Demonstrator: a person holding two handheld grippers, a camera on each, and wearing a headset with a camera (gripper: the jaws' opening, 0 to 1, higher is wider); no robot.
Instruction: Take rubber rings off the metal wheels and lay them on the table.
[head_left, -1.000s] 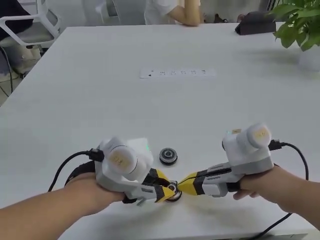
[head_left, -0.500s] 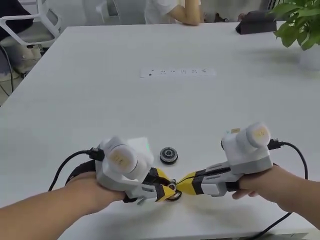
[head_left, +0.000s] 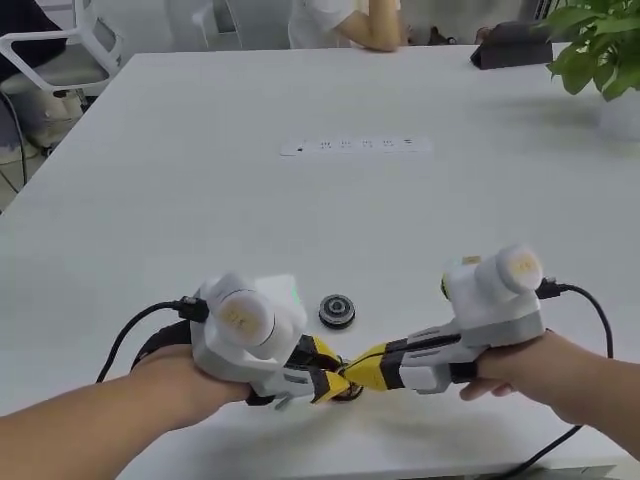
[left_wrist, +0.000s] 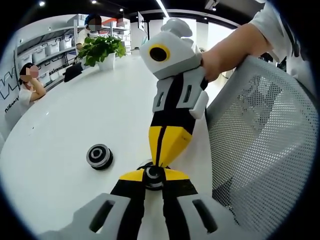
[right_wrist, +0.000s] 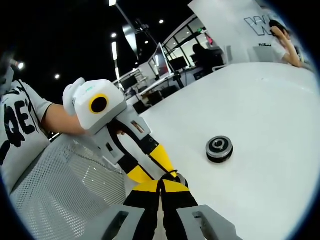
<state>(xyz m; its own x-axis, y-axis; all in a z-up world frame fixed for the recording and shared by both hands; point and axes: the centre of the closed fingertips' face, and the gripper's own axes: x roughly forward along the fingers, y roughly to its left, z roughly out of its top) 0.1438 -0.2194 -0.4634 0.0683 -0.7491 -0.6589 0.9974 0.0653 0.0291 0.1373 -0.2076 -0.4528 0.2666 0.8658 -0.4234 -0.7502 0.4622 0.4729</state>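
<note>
A small metal wheel (left_wrist: 153, 177) with a black rubber ring sits between the yellow tips of my left gripper (left_wrist: 154, 172), which is shut on it just above the table's near edge. My right gripper (right_wrist: 161, 185) meets it tip to tip, shut on the ring's black edge (right_wrist: 173, 175). In the head view the left gripper (head_left: 326, 376) and right gripper (head_left: 357, 371) touch over the wheel (head_left: 347, 391). A second wheel (head_left: 337, 310) with its ring on lies flat on the table just beyond them; I also see this wheel (left_wrist: 99, 156) in the left gripper view.
The white table (head_left: 330, 220) stretches far ahead, with a white power strip (head_left: 356, 146) at mid-table. A potted plant (head_left: 598, 45) stands at the far right and a dark pouch (head_left: 512, 47) near it. A person sits at the far edge. A mesh chair (left_wrist: 260, 145) is close behind.
My right gripper has slid a little left, so its tips now overlap the left gripper's tips at the wheel. The left gripper and the loose wheel have stayed put.
</note>
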